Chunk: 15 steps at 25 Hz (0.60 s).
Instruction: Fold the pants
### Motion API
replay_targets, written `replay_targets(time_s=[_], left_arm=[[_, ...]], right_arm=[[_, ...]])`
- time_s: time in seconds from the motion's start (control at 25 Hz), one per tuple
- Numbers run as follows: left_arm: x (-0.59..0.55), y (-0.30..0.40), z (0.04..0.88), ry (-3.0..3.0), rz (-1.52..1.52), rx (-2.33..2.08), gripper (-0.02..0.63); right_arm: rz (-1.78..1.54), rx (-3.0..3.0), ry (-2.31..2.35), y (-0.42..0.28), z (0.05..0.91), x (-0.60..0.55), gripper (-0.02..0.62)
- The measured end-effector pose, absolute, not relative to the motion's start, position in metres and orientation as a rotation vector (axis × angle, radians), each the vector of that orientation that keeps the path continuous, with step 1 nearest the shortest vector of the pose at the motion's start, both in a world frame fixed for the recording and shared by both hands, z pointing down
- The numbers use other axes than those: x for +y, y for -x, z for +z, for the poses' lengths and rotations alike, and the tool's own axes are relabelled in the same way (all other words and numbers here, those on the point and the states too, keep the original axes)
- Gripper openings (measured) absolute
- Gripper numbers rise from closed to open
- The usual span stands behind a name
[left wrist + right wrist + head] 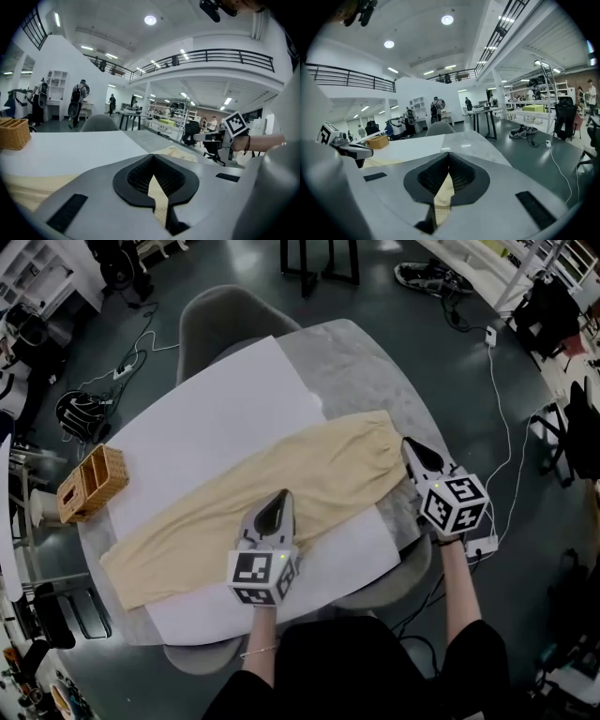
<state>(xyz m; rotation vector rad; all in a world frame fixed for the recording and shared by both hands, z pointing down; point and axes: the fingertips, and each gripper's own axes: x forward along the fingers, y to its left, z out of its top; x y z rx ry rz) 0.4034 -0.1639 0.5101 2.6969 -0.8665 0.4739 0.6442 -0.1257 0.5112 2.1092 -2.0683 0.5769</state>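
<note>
Left gripper (279,498) jaws pressed together, a sliver of beige cloth caught between them; right gripper (409,444) the same. The left one sits on the near edge of the pants (281,479) at 6 o'clock, the right one at the waist end, 3 o'clock.

Around me: round grey table (375,352), with a white sheet (206,418) over most of it. Grey chair (220,315) tucked in at 12, second chair (408,568) at 5. White power strip (480,546) and cables on the floor beyond it.

Pants are pale beige, lying as one long band slanting from 3 to 8 o'clock. Gathered waist runs past the sheet's edge onto bare table; cuffs squared off, soft creases along the length.

Wicker basket (92,482) at 9 o'clock, divided into compartments; I can't make out any contents.
</note>
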Motion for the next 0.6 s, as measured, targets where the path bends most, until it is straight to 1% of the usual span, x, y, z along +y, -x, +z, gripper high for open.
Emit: replay_targets(time_s=[0.48,0.52,0.56,0.6], left_arm=[[-0.181,-0.432,0.542,-2.613,0.523,-0.813,0.008],[-0.181,-0.434,0.544,-2.61,0.526,-0.81,0.008],[-0.182,-0.436,0.545,-2.608,0.529,-0.807,0.008],[-0.182,-0.437,0.546,-2.607,0.532,-0.803,0.008]], right_arm=[[0.788,-1.903,-1.956,-0.67,0.573,-0.156,0.022],[0.812,-1.895,-1.95,-0.672,0.578,-0.157,0.033],[0.837,-1.893,-1.943,-0.672,0.582,-0.159,0.079],[0.861,-1.894,-1.934,-0.672,0.586,-0.16,0.111]])
